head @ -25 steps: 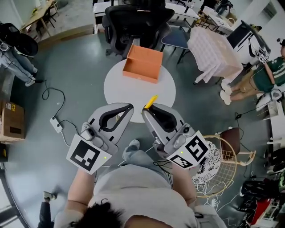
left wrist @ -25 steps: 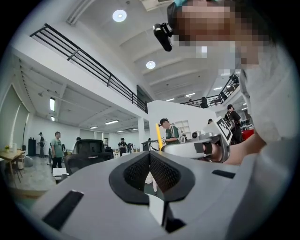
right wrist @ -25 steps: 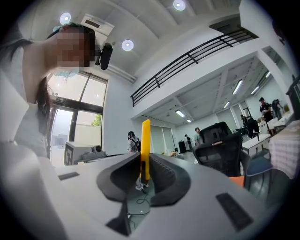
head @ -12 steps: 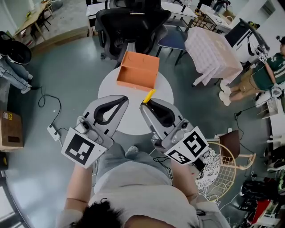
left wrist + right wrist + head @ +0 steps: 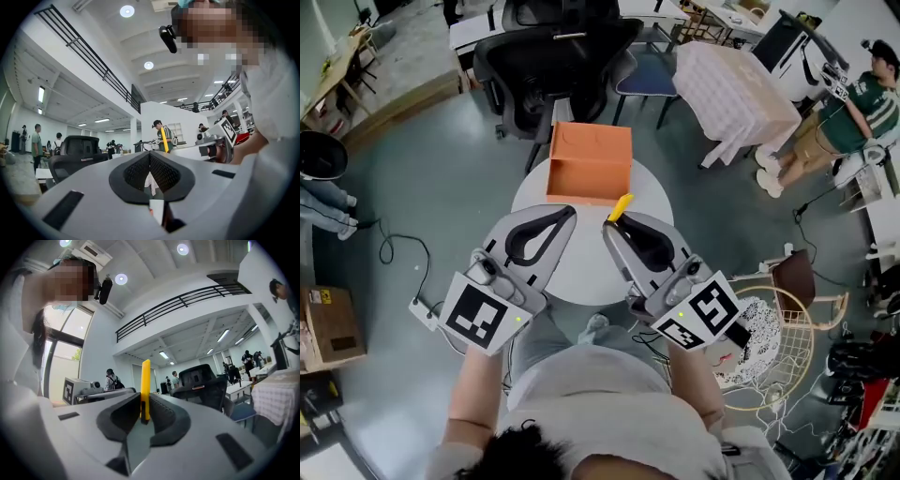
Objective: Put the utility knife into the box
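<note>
head view: round white desk (image 5: 649,199) with an open orange cardboard box (image 5: 591,161) at its far edge. left tongs (image 5: 565,212) and right tongs (image 5: 610,225) are held side by side over the desk's near half. yellow utility knife (image 5: 621,207) sticks out of the right tongs' tip, pointing toward the box, just short of it, not inside. black office chair (image 5: 553,56) behind the desk.
left gripper view: pads meet, closed on nothing; the knife shows as a thin yellow strip off to the right.
right gripper view: pads clamped on the knife's lower end, body standing upright; the box only shows in the head view.
</note>
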Tool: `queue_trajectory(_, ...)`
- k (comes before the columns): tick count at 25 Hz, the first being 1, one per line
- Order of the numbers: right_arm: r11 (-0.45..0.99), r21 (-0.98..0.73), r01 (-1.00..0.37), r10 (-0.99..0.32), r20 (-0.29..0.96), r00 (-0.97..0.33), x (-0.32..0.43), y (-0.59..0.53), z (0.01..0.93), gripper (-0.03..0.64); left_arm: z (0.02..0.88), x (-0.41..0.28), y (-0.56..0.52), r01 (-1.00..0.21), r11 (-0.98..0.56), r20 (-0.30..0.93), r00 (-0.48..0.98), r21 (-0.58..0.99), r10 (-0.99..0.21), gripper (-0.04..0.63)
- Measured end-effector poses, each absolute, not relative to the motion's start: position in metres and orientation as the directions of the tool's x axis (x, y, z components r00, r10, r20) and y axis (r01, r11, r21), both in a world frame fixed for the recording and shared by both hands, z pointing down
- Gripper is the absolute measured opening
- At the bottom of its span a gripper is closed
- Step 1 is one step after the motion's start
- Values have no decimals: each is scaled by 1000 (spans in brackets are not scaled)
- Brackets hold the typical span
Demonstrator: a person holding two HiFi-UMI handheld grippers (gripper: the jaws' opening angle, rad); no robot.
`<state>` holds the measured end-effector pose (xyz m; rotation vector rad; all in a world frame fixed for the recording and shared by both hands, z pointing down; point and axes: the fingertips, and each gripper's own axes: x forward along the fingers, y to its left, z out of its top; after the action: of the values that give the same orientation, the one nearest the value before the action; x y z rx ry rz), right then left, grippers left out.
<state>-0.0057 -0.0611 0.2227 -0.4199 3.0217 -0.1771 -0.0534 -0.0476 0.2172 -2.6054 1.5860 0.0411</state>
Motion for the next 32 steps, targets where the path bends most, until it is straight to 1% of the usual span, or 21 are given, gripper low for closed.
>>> queue_trajectory(8,872,-162,-462,-477,-65,-877,-63,-106,231,63,227,-121,-98,-797,-602,-37,604,-51,-796,9)
queue_trajectory(11,835,-171,-524,-540,-66,-839,-71,-115,234,63,229,-134,-110,-757,-650,-26,652,-56,-757,9)
queue_trajectory(21,702,-185,-687,-708,-80,-702,-73,-117,251,63,243,-138,-127,-614,-785,-13,788,-79,-615,9)
queue_trajectory(26,642,-184,-744,-763,-53,-645,-76,-134,251,63,248,-136,-148,-543,-838,-4,839,-50,-544,9)
queue_trajectory(32,598,-187,-780,-795,-16,-606,-63,-136,257,63,253,-120,-153,-499,-866,6,866,-26,-500,9)
